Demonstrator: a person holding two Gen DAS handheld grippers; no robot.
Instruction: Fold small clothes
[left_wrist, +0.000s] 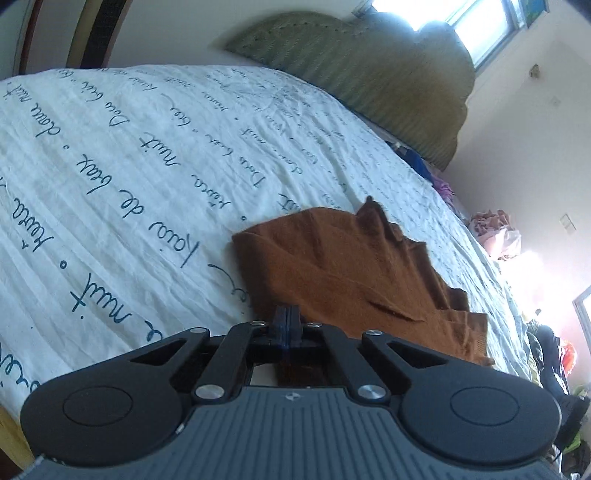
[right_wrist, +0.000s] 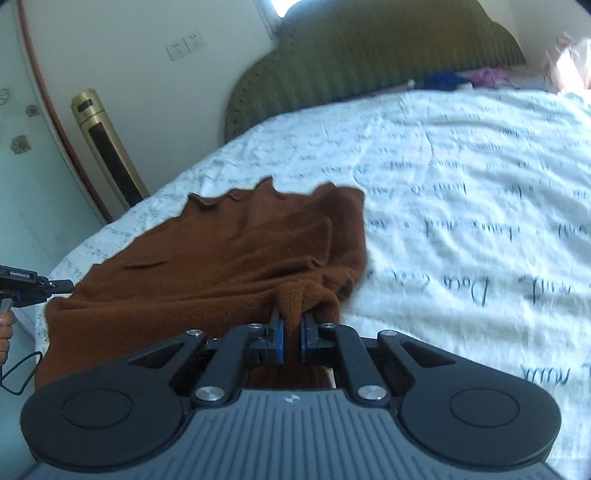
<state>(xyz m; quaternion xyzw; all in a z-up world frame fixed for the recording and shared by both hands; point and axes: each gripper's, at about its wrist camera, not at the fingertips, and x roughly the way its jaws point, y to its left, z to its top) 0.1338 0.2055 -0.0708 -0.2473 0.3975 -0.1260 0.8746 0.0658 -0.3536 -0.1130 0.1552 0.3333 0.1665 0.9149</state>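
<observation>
1. Where the right wrist view begins, the right claw (right_wrist: 291, 328) is clamped on a bunched fold of the rust-brown knitted garment (right_wrist: 229, 258), the cloth pinched between its blue-faced pads (right_wrist: 281, 332).
2. In the left wrist view, the left claw (left_wrist: 286, 317) has its two dark pads pressed together at the near edge of the same brown garment (left_wrist: 332, 266); cloth lies right under and behind the tips, but whether any is caught between them I cannot tell.
3. The garment lies rumpled on the bed with the white quilted cover printed in dark cursive writing (right_wrist: 461, 192), near the bed's front edge, its far hem jagged and partly lifted.
4. At the left edge of the right wrist view, the black body of the other handheld device (right_wrist: 22, 284) shows beside the garment, with a person's fingers (right_wrist: 5, 332) and a thin black cable (right_wrist: 18, 373) under it.
5. Beyond the garment the cover stretches away bare and wrinkled to the olive-green ribbed, scallop-topped headboard (right_wrist: 369, 55).
6. Blue and purple cloth items (right_wrist: 461, 79) lie at the foot of the headboard.
7. A tall gold tower-shaped appliance (right_wrist: 107, 147) stands by the wall left of the bed.
8. A white wall socket plate (right_wrist: 186, 44) sits above it.
9. A bright window (left_wrist: 480, 22) shines above the headboard in the left wrist view.
</observation>
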